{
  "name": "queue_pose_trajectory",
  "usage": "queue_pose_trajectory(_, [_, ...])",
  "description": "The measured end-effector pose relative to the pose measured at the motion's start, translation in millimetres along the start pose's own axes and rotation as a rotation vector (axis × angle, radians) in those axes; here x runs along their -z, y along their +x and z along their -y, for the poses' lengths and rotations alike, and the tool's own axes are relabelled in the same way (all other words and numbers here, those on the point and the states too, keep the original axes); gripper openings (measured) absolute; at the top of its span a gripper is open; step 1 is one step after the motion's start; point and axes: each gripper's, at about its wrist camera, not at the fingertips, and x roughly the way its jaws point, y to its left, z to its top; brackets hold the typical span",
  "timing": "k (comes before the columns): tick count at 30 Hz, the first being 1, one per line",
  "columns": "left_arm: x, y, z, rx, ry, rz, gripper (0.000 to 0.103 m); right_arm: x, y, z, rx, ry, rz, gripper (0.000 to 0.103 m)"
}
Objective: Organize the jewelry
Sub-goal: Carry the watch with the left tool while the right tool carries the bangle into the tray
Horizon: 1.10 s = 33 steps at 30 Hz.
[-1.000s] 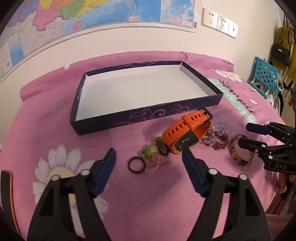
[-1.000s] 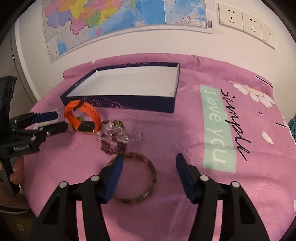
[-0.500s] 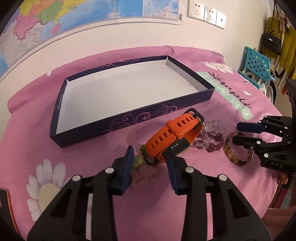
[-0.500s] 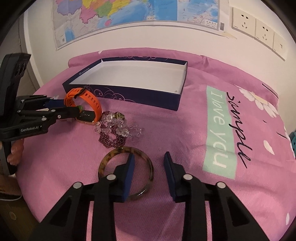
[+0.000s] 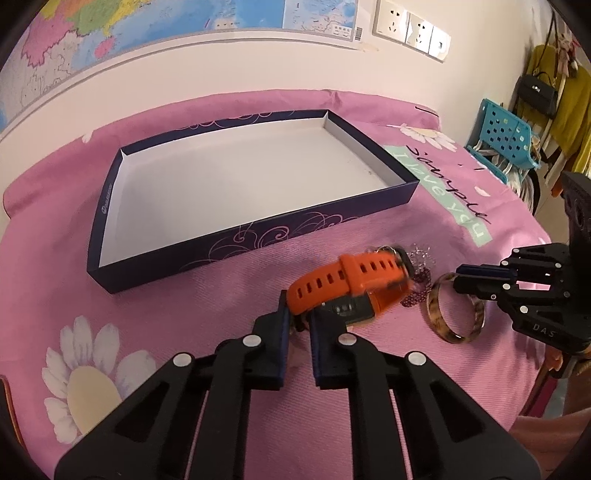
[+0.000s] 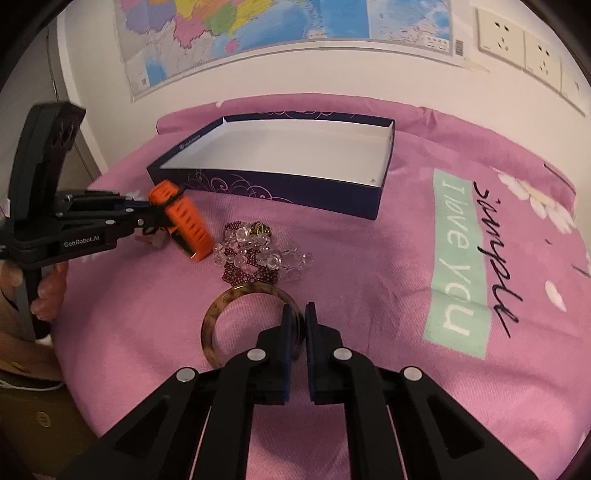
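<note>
your pink floral bedspread (image 5: 155,295) carries everything, and the navy box (image 5: 207,254) with the white inside lies open toward its far edge, below the wall map (image 6: 258,33). the right wrist view alone shows the loose pile: the clear crystal bead bracelet (image 6: 273,256) lying over the dark red bead bracelet (image 6: 242,273), between the box's near wall and the bangle. it also shows your left hand (image 6: 46,291) wrapped round the left tool's handle at the left edge of the bedspread. the left wrist view alone shows the blue plastic basket (image 5: 502,136) and the black handbag (image 5: 537,94) past the right edge.

your left gripper (image 5: 297,321) points steeply down toward the bedspread, and its jaws have just been closing; they now stand nearly together on the end of the orange watch (image 5: 351,286), which is blurred and tilted up off the cloth near the box's near right corner. what else sits between those pads you cannot tell.

your right gripper (image 6: 295,325) also points steeply down. its jaws have just been closing and now pinch the near right rim of the tortoiseshell bangle (image 6: 218,314), which lies flat on the bedspread just in front of the bead pile.
</note>
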Motion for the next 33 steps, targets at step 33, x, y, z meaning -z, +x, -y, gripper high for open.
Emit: queue_pose_trajectory(33, [-107.4,7.9,-99.9,0.003,-0.288,0.007,0.009,-154.3,52.6,19.1,0.002,0.011,0.138,0.005])
